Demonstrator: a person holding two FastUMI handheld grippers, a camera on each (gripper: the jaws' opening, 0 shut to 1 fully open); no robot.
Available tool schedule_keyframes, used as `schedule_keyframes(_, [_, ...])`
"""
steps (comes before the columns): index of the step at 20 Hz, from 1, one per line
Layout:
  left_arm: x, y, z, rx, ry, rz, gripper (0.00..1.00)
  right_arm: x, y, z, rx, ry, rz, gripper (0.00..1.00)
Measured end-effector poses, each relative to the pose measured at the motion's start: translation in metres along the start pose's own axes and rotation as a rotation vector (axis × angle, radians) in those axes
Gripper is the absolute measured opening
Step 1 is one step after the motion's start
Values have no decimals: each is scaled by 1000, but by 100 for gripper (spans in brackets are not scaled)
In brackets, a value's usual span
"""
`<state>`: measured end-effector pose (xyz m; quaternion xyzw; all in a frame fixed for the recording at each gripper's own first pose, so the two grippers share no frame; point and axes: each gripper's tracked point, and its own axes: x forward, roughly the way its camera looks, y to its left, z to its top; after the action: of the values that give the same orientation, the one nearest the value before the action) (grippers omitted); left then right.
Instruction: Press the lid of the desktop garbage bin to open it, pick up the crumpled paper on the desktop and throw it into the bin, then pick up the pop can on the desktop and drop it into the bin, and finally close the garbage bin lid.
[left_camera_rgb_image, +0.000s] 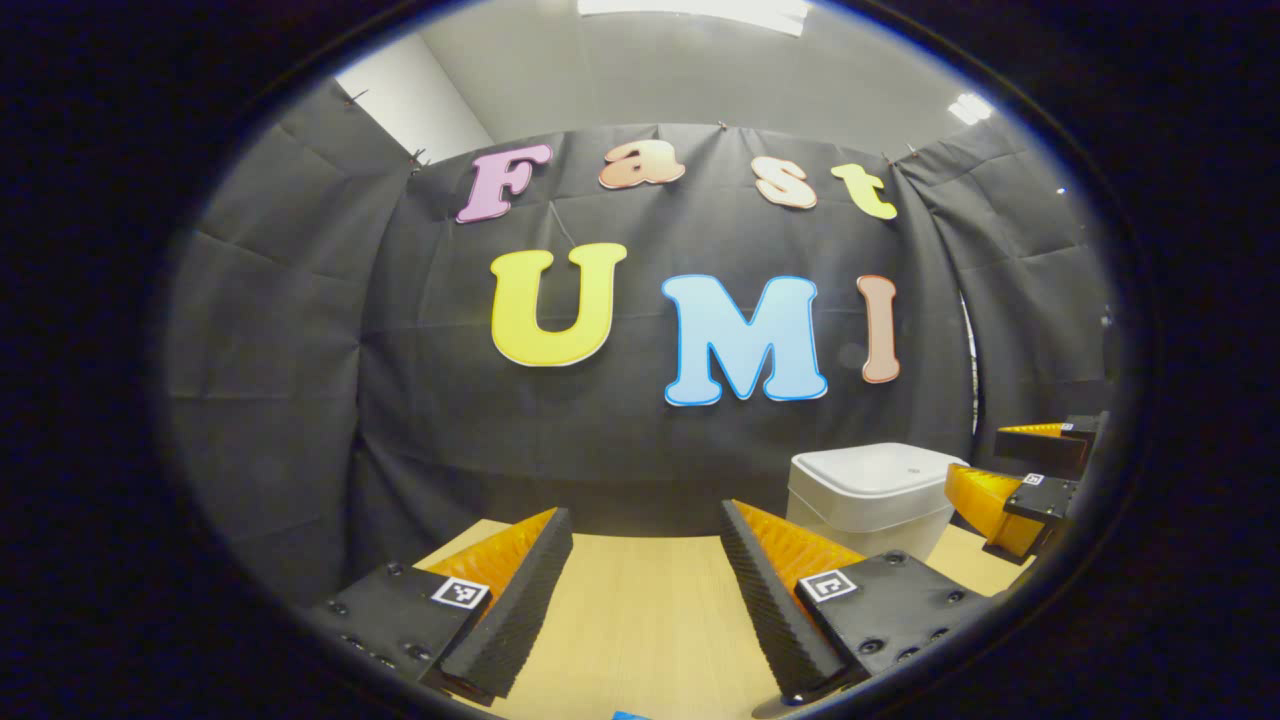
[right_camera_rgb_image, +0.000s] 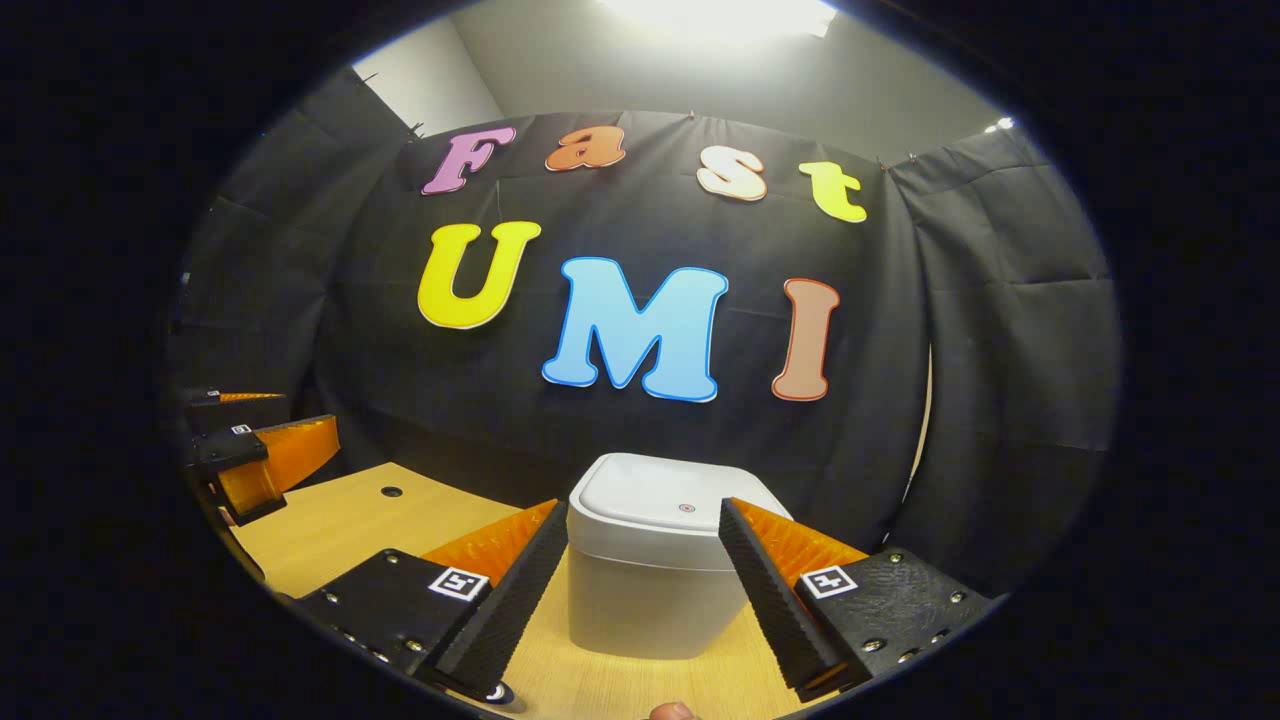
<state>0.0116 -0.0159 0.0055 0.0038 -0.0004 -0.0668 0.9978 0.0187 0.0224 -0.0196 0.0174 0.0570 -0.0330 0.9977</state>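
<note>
The white desktop bin (right_camera_rgb_image: 648, 585) stands on the wooden table (right_camera_rgb_image: 340, 525) with its lid (right_camera_rgb_image: 655, 495) shut flat; a small button (right_camera_rgb_image: 686, 508) marks the lid. My right gripper (right_camera_rgb_image: 643, 507) is open, level with the lid, its fingers spread wider than the bin and just short of it. In the left gripper view the bin (left_camera_rgb_image: 868, 495) is off to the right, lid down. My left gripper (left_camera_rgb_image: 645, 512) hangs open over bare tabletop (left_camera_rgb_image: 640, 610) with nothing between its fingers. Each gripper appears in the other's view: the right gripper (left_camera_rgb_image: 975, 455) beside the bin, the left gripper (right_camera_rgb_image: 310, 412) at far left.
The black cloth wall hangs close behind the bin and wraps both sides. A small round hole (right_camera_rgb_image: 391, 492) sits in the tabletop left of the bin. A blue sliver (left_camera_rgb_image: 628, 715) pokes in at the bottom edge, too small to tell what it is.
</note>
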Motion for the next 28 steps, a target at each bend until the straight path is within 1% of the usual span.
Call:
schedule_keyframes(2, [-1, -2, -3, 1, 17, -11, 99, 2, -1, 0, -8, 8, -10, 98])
schedule_keyframes(3, [-2, -1, -3, 1, 17, -13, 97, 2, 0, 1, -8, 5, -11, 98])
schedule_keyframes(4, [-1, 0, -3, -3, 16, -10, 94, 2, 1, 2, -10, 1, -10, 95])
schedule_keyframes(5, [-1, 0, -4, -6, 23, -6, 97, 3, 1, 2, -12, 1, -10, 95])
schedule_keyframes(6, [-3, 0, -6, -12, 32, -3, 99, 4, 0, 1, -13, 4, -11, 98])
schedule_keyframes(7, [-4, 0, -7, -18, 38, -2, 97, 4, 0, -1, -10, 9, -13, 97])
schedule_keyframes(8, [-4, -1, -8, -23, 44, 1, 99, 5, 0, -2, -6, 15, -10, 98])
schedule_keyframes(9, [-4, 0, -9, -28, 47, 3, 99, 6, 1, -4, -5, 22, -7, 95])
schedule_keyframes(10, [-4, 0, -9, -30, 48, 7, 97, 6, 1, -4, -5, 25, -6, 97])
schedule_keyframes(11, [-4, 1, -9, -31, 49, 11, 97, 6, 1, -5, -9, 28, -3, 98])
schedule_keyframes(12, [-5, 1, -10, -31, 52, 13, 99, 6, 1, -5, -13, 29, -1, 98])
schedule_keyframes(14, [-6, 2, -11, -29, 56, 14, 99, 6, 1, -8, -14, 40, 3, 98])
schedule_keyframes(15, [-6, 1, -10, -26, 57, 12, 98, 8, -2, -10, -14, 46, -8, 97])
schedule_keyframes(16, [-5, 1, -10, -22, 58, 8, 97, 6, -3, -9, -10, 50, -7, 83])
schedule_keyframes(17, [-6, 1, -11, -19, 57, 1, 97, 8, -4, -11, -11, 55, -18, 76])
schedule_keyframes(18, [-5, 0, -10, -19, 57, -4, 99, 7, -7, -11, -15, 58, -33, 67])
schedule_keyframes(19, [-6, -2, -10, -21, 58, -13, 99, 6, -9, -12, -16, 60, -41, 63])
schedule_keyframes(20, [-7, -2, -10, -22, 57, -16, 99, 5, -10, -12, -14, 63, -50, 52])
schedule_keyframes(21, [-6, -3, -10, -23, 56, -19, 94, 4, -10, -12, -7, 64, -41, 46])
schedule_keyframes(22, [-7, -3, -9, -25, 55, -20, 97, 5, -5, -13, 4, 66, -18, 42])
schedule_keyframes(23, [-7, -3, -9, -26, 53, -22, 99, 2, -12, -15, 8, 74, -40, 42])
schedule_keyframes(24, [-7, -4, -10, -25, 54, -24, 99, 4, -13, -14, 18, 79, -42, 24])
schedule_keyframes(25, [-7, -3, -9, -23, 53, -23, 99, 0, -13, -17, 29, 82, -28, 23])
schedule_keyframes(26, [-7, -3, -9, -20, 53, -22, 99, 2, -17, -23, 27, 98, -62, 20])
schedule_keyframes(27, [-7, -2, -9, -19, 54, -21, 99, 1, -22, -20, 42, 89, -68, 20])
schedule_keyframes(28, [-9, -2, -9, -17, 53, -19, 99, 3, -14, -19, 60, 96, -40, 1])
